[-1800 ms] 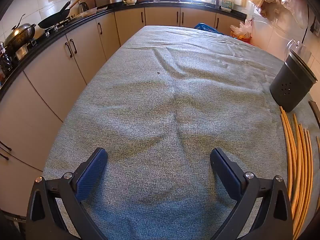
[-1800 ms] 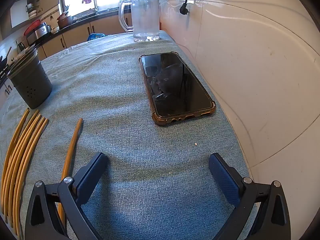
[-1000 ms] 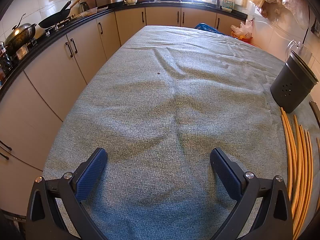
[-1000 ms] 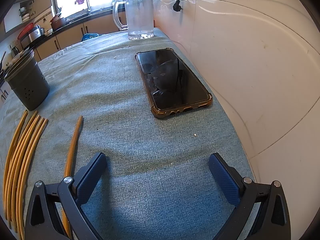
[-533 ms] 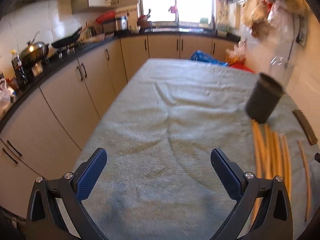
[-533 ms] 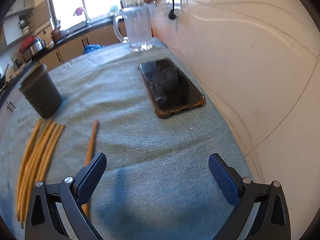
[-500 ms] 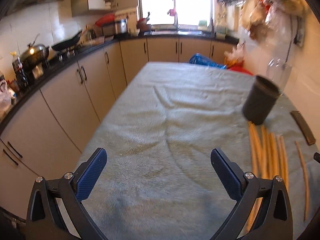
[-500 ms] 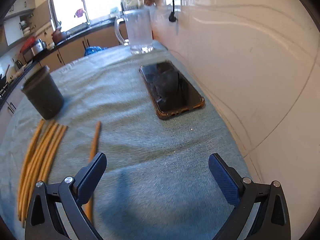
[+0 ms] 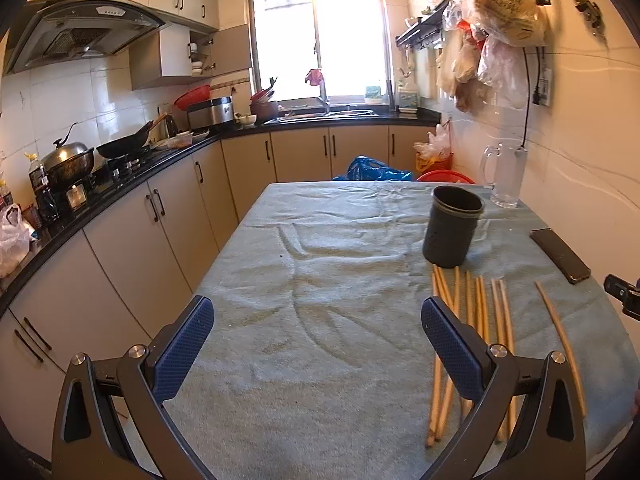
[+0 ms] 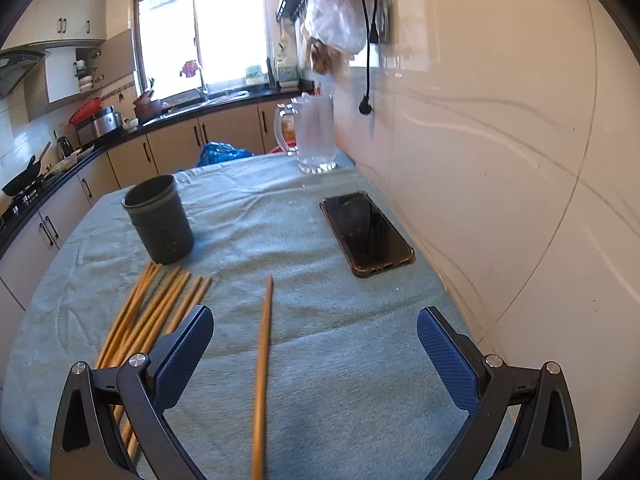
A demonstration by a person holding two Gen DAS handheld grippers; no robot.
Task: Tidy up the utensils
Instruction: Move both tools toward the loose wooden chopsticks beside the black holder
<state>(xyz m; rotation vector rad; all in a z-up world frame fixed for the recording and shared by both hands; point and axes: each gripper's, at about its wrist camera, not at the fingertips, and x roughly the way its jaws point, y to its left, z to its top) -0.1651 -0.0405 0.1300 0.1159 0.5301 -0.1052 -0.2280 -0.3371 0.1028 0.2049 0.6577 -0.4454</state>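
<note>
Several wooden chopsticks [image 9: 472, 312] lie side by side on the grey-blue cloth, with one single chopstick [image 9: 558, 332] apart to their right. A dark perforated utensil holder [image 9: 452, 226] stands upright just beyond them. My left gripper [image 9: 318, 344] is open and empty above the cloth, left of the chopsticks. In the right wrist view the bundle [image 10: 160, 304] lies left, the single chopstick [image 10: 262, 360] runs between the fingers of my open, empty right gripper [image 10: 314, 352], and the holder [image 10: 160, 220] stands behind.
A black phone [image 10: 366, 232] lies on the cloth near the right wall [image 10: 520, 160]. A glass pitcher [image 10: 312, 136] stands at the far right corner. The table's left edge [image 9: 224, 248] drops to kitchen cabinets [image 9: 132, 236].
Both grippers have risen and tilted up, showing more of the kitchen. The right gripper shifted left, so the single chopstick now lies between its fingers. Both stay open.
</note>
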